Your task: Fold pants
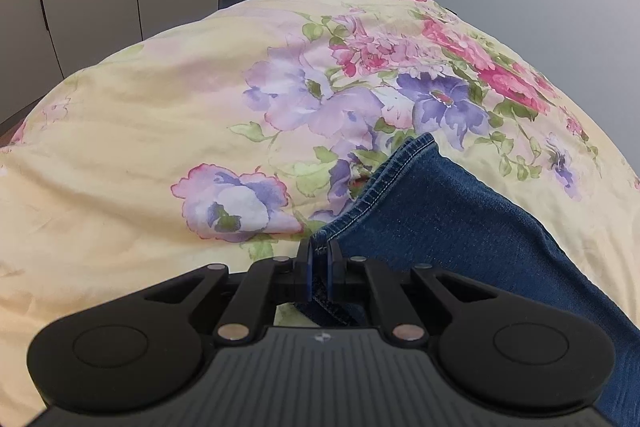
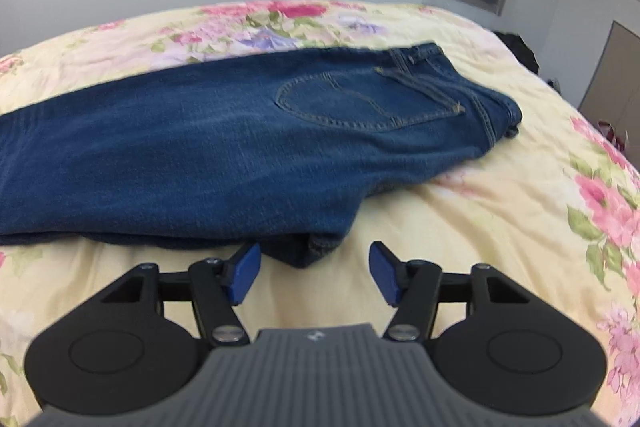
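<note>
While the blue jeans point(image 2: 224, 147) lie stretched across the floral bedspread point(image 1: 132, 131), folded lengthwise with one back pocket point(image 2: 352, 103) facing up, each gripper meets them at a different end. At the hem end, the left gripper point(image 1: 319, 259) has its two blue pads pressed together on the stitched corner of a leg cuff point(image 1: 384, 195), so the denim edge runs between the fingers point(image 1: 307, 267) and back beneath the black body; the rest of that leg trails away to the right of the pads over the bedspread. At the seat end, the right gripper point(image 2: 314, 273) stands with its jaws well apart, nothing pinched between them. A rounded fold of the jeans pokes toward the gap just ahead of the fingertips point(image 2: 244, 271), nearer the left pad, and bare bedspread shows between the pads themselves. The waistband point(image 2: 492, 107) lies beyond that fold, well clear of the fingers.
</note>
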The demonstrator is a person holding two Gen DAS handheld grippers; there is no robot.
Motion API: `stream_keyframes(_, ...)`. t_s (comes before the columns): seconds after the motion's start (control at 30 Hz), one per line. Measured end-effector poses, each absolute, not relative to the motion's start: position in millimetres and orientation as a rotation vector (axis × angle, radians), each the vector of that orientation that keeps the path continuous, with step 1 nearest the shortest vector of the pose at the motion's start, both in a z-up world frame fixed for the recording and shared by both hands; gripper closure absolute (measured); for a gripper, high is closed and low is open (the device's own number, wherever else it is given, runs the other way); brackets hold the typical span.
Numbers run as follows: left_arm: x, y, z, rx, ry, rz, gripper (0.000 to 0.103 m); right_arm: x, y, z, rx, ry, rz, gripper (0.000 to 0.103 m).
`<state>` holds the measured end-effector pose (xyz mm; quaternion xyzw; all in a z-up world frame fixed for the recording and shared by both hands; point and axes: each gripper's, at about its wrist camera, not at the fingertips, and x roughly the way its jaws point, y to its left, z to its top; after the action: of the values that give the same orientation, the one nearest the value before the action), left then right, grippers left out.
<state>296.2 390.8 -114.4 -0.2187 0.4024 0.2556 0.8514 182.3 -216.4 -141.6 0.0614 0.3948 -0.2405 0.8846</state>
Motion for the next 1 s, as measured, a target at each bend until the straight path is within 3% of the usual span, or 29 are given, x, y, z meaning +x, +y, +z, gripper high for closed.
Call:
stream_keyframes(0.2, 301, 389, -117, -0.446, 0.872, 0.551, 0.096, 184, -249, -149, 0.372, 0.704, -0.496, 0.056)
stream_keyframes(0.23, 301, 389, -118, -0.439, 0.876, 0.554, 0.096, 190, -251, -153, 0.374, 0.73, -0.501, 0.067)
stream_keyframes(0.27, 303, 388, -119, -0.431, 0.88, 0.558, 0.096, 193, -254, -157, 0.401, 0.755, -0.5, 0.091)
stream_keyframes(0.33, 305, 386, -118, -0.409, 0.886, 0.564, 0.096, 189, -254, -152, 0.406, 0.769, -0.483, 0.099)
stream_keyframes(0.47, 311, 384, -117, -0.346, 0.908, 0.563, 0.096, 174, -255, -108, 0.295, 0.748, -0.419, 0.103)
stream_keyframes(0.6, 316, 382, -121, -0.307, 0.925, 0.579, 0.096, 185, -259, -139, 0.264, 0.921, -0.405, 0.103)
stream_keyframes(0.77, 319, 376, -120, -0.242, 0.944, 0.576, 0.096, 184, -258, -144, 0.272, 0.967, -0.388, 0.103)
stream_keyframes(0.9, 319, 369, -111, -0.158, 0.974, 0.594, 0.079, 163, -273, -140, 0.365, 1.006, -0.407, 0.103)
stream_keyframes(1.0, 310, 364, -91, -0.137, 0.931, 0.592, 0.078, 150, -284, -121, 0.356, 0.951, -0.358, 0.103)
